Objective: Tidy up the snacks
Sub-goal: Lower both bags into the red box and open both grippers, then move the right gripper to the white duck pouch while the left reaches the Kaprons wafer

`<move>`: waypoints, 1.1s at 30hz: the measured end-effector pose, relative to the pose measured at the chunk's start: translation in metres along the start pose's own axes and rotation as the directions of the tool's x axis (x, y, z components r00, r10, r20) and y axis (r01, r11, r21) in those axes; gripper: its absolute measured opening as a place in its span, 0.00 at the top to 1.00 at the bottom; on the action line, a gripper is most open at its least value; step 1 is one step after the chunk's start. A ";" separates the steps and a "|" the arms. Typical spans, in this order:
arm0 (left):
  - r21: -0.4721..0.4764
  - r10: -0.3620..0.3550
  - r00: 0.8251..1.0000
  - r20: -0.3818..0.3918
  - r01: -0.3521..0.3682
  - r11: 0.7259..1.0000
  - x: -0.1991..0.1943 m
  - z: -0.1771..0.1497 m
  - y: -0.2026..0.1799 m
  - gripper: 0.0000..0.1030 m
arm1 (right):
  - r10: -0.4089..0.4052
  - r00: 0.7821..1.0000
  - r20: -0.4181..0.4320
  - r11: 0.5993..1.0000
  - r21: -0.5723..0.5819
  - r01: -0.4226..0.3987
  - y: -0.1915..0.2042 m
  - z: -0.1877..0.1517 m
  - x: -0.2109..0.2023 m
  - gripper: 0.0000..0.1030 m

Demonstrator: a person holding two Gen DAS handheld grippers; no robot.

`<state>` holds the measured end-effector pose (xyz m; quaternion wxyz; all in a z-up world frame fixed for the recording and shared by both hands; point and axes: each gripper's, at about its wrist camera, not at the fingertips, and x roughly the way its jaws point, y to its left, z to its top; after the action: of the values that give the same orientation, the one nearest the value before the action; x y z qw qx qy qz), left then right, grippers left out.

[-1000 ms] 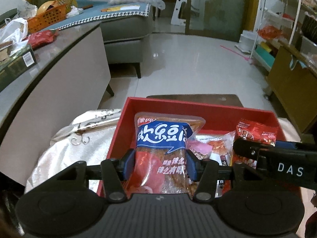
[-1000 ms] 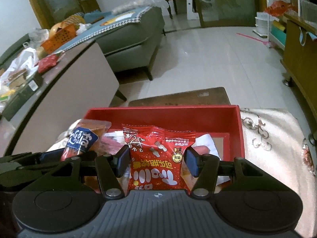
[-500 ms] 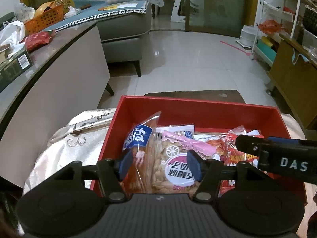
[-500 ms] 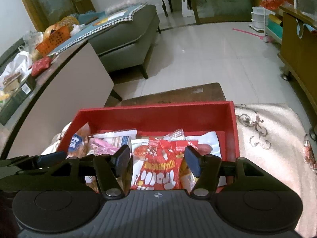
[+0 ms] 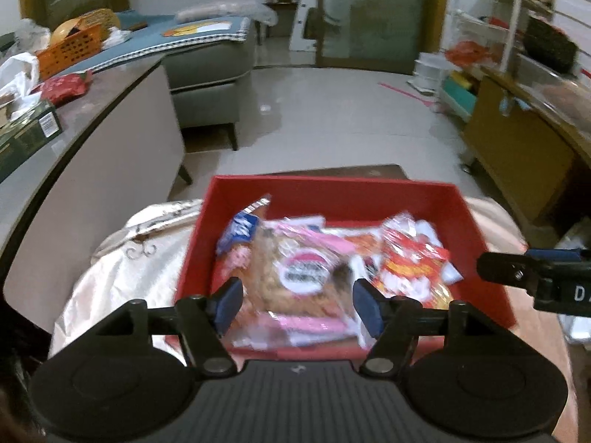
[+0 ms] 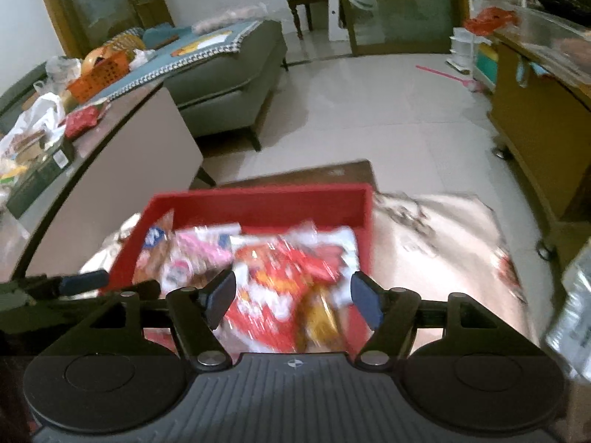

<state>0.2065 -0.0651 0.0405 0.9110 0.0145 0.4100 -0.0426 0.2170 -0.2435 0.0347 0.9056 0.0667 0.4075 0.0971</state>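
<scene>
Nearest, the left claw (image 5: 297, 304) and the right claw (image 6: 291, 297) hang side by side above the near rim of the red box (image 5: 332, 193), each with jaws apart and just lately widening, gripping nothing. Below them the snack packets lie loose inside the box: a pink-banded packet (image 5: 303, 277) under the left claw, a red packet (image 6: 280, 280) under the right, a blue-labelled one (image 5: 240, 230) leaning on the left wall. Pale cloth (image 6: 443, 251) covers the surface around the box, with bare tiled floor (image 5: 332, 125) beyond its far wall.
</scene>
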 end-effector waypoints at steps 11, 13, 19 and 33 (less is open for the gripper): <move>0.111 -0.113 0.990 -0.088 0.123 0.986 -0.037 -0.055 -0.041 0.42 | -0.048 0.991 -0.123 0.999 -0.008 0.047 -0.026 -0.082 -0.054 0.23; 0.119 -0.108 0.990 -0.095 0.119 0.986 -0.043 -0.063 -0.043 0.42 | -0.047 0.983 -0.177 0.999 -0.027 0.043 -0.024 -0.101 -0.051 0.23; 0.078 -0.116 0.989 -0.093 0.123 0.989 -0.065 -0.077 -0.023 0.41 | -0.060 0.948 -0.311 0.996 -0.088 0.034 -0.015 -0.134 -0.028 0.22; 0.026 -0.116 0.973 -0.199 0.123 0.992 -0.084 -0.140 -0.003 0.40 | -0.103 0.916 -0.387 0.979 -0.200 0.026 0.005 -0.165 0.000 0.21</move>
<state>0.0468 -0.0539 0.0103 0.8611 0.0113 0.4977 -0.1035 0.0924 -0.2313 -0.0732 0.8095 -0.0549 0.5728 0.1171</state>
